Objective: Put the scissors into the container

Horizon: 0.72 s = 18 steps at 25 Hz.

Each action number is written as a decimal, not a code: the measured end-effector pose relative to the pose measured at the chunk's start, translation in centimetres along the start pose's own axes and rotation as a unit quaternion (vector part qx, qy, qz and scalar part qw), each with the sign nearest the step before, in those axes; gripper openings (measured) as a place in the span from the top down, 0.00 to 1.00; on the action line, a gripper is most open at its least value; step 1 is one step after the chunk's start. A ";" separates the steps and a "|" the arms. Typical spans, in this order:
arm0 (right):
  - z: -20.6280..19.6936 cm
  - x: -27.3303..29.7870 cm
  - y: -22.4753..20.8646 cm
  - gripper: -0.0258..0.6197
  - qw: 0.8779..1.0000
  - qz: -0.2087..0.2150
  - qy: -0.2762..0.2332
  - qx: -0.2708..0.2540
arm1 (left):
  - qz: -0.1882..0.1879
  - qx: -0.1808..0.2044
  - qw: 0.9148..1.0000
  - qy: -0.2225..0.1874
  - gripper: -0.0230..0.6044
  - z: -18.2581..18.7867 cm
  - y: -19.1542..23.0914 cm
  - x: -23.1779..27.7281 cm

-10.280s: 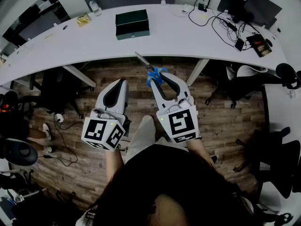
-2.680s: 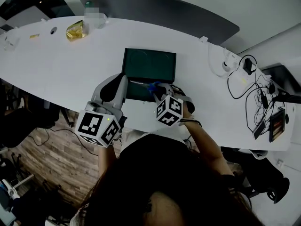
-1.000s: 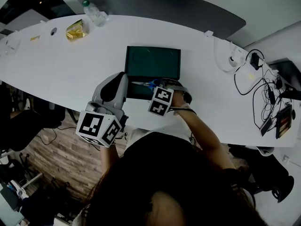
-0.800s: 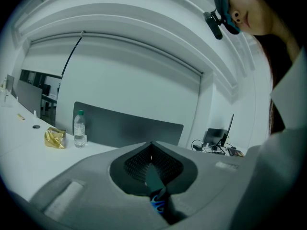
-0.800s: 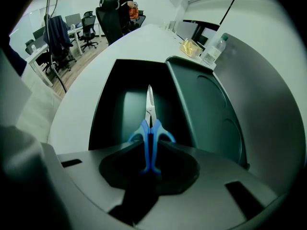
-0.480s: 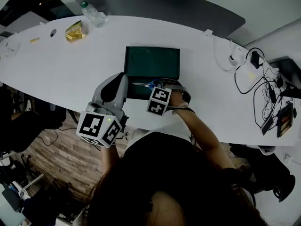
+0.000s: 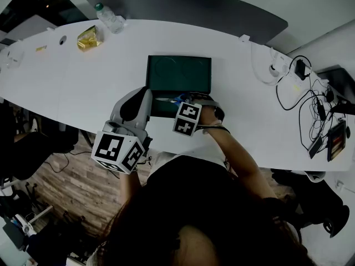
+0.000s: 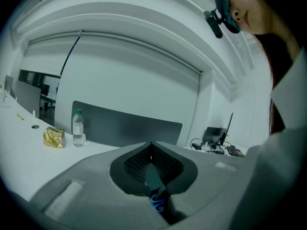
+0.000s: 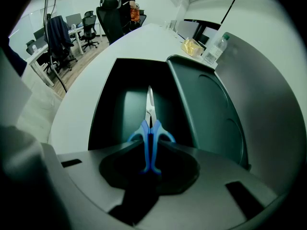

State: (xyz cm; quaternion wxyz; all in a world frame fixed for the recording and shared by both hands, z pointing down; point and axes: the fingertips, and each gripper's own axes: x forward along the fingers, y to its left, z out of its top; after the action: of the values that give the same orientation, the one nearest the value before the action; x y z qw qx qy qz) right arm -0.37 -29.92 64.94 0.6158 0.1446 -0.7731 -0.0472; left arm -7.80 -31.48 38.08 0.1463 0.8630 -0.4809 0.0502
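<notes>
A dark green container [image 7: 158, 113] stands open on the white table, its lid [image 7: 178, 73] tipped back. My right gripper [image 7: 186, 98] points steeply down over the container's base and is shut on the blue handles of the scissors [image 7: 168, 99]. In the right gripper view the scissors [image 9: 150, 123] hang between the jaws of the right gripper [image 9: 151, 157], blades closed and pointing into the container's base [image 9: 120, 109]. My left gripper [image 7: 145, 91] hovers at the container's front left corner, shut and holding nothing. In the left gripper view the jaws of the left gripper [image 8: 151, 143] meet at the tip.
A water bottle [image 7: 108, 16] and a gold packet [image 7: 89, 36] lie at the table's far left. Cables and chargers [image 7: 299, 76] spread over the right end. A grey divider panel [image 7: 183, 7] runs behind the table. Office chairs [image 9: 110, 13] stand beyond.
Ten seconds ago I stood back from the table with the scissors in the right gripper. They now hang over the open container. Within the last second nothing has visibly moved.
</notes>
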 end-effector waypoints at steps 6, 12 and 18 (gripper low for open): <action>0.0 -0.1 0.1 0.79 1.000 0.006 -0.003 0.003 | 0.000 0.002 1.000 -0.002 0.95 0.2 -0.1 -0.1; 0.2 -0.3 0.1 0.78 1.000 0.006 -0.011 0.014 | 0.000 0.003 1.000 -0.005 0.95 0.3 -0.2 -0.4; 0.6 -1.2 -0.1 0.80 0.999 0.001 -0.026 0.031 | -0.001 0.005 1.000 -0.009 0.95 0.5 -0.3 -0.6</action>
State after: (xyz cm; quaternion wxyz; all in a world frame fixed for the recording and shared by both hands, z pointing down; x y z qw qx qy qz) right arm -0.66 -29.75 63.67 0.5906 0.1615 -0.7902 -0.0262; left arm -7.90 -30.96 37.43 0.1377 0.8649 -0.4806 0.0452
